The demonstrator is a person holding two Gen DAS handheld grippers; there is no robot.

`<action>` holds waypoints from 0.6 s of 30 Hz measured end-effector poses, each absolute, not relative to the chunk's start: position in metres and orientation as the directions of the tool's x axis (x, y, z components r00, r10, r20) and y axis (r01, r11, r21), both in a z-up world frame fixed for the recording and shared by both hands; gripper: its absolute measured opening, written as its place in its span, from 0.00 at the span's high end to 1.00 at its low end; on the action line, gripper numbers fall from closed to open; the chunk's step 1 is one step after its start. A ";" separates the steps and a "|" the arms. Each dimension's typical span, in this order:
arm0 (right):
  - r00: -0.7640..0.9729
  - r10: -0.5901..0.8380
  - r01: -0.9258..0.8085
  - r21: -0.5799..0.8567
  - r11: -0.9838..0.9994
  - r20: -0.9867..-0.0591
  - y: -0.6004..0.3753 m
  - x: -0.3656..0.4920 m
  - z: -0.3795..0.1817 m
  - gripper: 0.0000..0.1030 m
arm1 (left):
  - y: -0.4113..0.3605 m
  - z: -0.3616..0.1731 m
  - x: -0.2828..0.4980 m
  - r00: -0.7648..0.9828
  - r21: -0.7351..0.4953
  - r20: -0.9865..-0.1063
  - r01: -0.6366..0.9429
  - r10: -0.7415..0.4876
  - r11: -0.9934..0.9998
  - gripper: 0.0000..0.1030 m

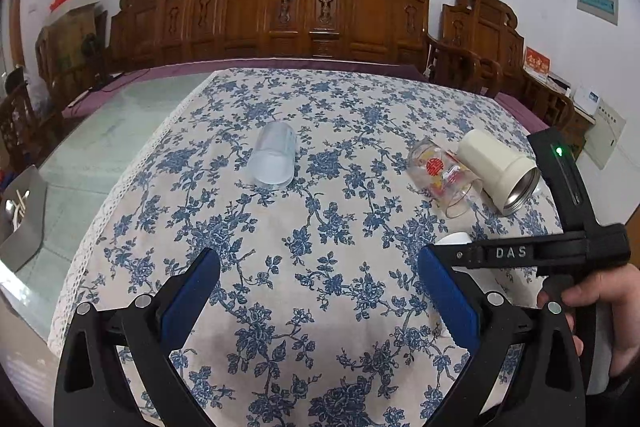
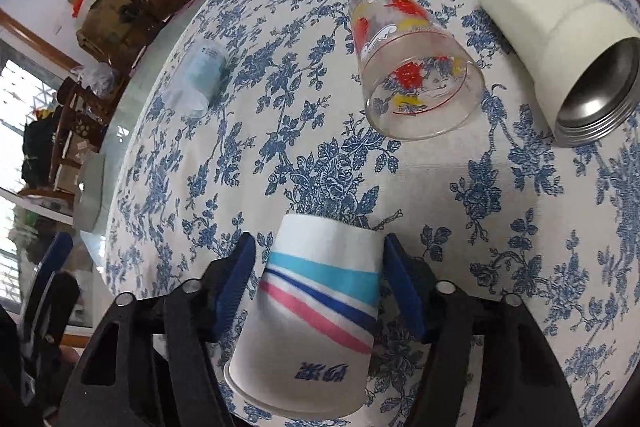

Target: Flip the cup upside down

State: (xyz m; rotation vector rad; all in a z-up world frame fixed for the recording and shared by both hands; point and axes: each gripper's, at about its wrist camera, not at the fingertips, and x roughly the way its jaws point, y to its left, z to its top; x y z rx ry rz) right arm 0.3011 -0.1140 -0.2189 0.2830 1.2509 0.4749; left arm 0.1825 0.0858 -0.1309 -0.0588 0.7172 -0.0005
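Note:
A white paper cup (image 2: 316,311) with blue, pink and cyan stripes stands between the fingers of my right gripper (image 2: 318,263), base up and rim toward the camera, tilted. The blue pads flank it with small gaps on both sides, so the right gripper is open around it. In the left wrist view only a white sliver of this cup (image 1: 454,238) shows behind the right gripper's black frame (image 1: 540,251). My left gripper (image 1: 319,269) is open and empty, above the floral tablecloth (image 1: 320,307).
A clear frosted plastic cup (image 1: 274,159) (image 2: 198,79) lies on its side mid-table. A printed glass (image 1: 444,177) (image 2: 408,67) and a cream steel-lined tumbler (image 1: 498,169) (image 2: 560,47) lie on their sides at the right. Carved wooden chairs (image 1: 280,11) stand behind the table.

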 end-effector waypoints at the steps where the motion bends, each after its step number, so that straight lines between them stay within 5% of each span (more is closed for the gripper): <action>1: 0.237 0.495 -0.187 0.460 0.868 -0.836 -0.115 0.302 -0.219 0.42 | 0.086 -0.131 0.182 0.754 -0.054 -0.656 -0.019 -0.021 0.998 0.08; 5: 0.296 0.501 -0.219 0.452 0.865 -0.814 -0.118 0.300 -0.207 0.43 | 0.086 -0.131 0.183 0.753 -0.055 -0.658 -0.020 -0.022 0.998 0.08; 12: 0.568 0.369 -0.381 0.162 0.910 -0.735 -0.111 0.269 -0.176 0.44 | 0.084 -0.130 0.182 0.755 -0.054 -0.655 -0.014 -0.025 0.998 0.08; 18: 0.643 0.350 -0.409 0.081 0.909 -0.682 -0.117 0.258 -0.177 0.44 | 0.083 -0.130 0.182 0.756 -0.050 -0.654 -0.014 -0.022 0.999 0.08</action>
